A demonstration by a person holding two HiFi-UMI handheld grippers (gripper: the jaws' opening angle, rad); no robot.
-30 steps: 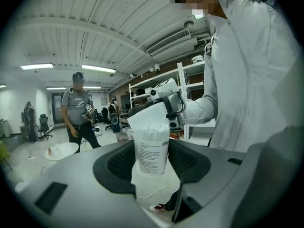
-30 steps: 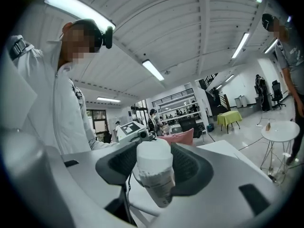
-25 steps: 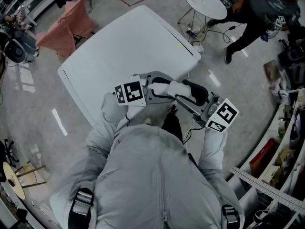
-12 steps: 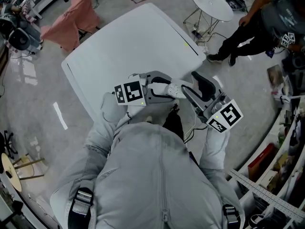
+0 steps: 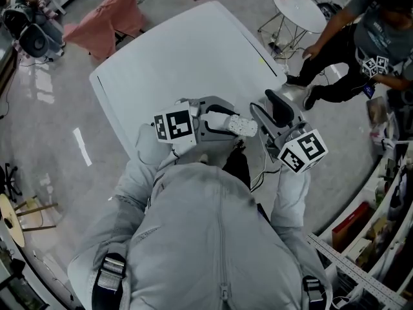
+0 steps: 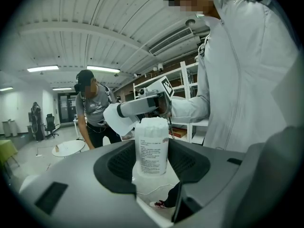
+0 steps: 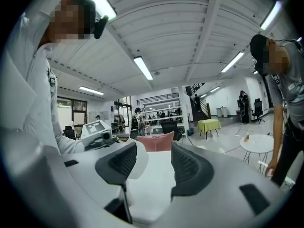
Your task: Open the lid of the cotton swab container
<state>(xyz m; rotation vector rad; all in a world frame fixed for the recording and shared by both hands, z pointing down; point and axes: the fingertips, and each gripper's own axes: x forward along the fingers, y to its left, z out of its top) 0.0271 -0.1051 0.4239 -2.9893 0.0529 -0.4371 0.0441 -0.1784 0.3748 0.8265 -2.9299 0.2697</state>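
Observation:
The cotton swab container point(image 5: 242, 126) is a white, labelled cylinder packed with swabs, held out over the table's near edge. My left gripper point(image 5: 227, 123) is shut on it. In the left gripper view the container point(image 6: 152, 146) stands between the dark pads, both pressing its sides. My right gripper point(image 5: 266, 112) hovers just right of the container's free end, jaws open with nothing between them. In the right gripper view point(image 7: 154, 163) a white rounded end point(image 7: 136, 159) shows behind the left jaw, outside the gap. I cannot tell how the lid stands.
The white table point(image 5: 187, 50) stretches away ahead. A pink-draped chair point(image 5: 106, 24) stands beyond its far left corner. A small round table point(image 5: 298, 5) and a bending person point(image 5: 368, 50) are at the right. Shelving lines the lower right.
My right gripper has drawn away to the right from the container's end, which it covered a second ago, and has turned. The left gripper keeps its hold on the container.

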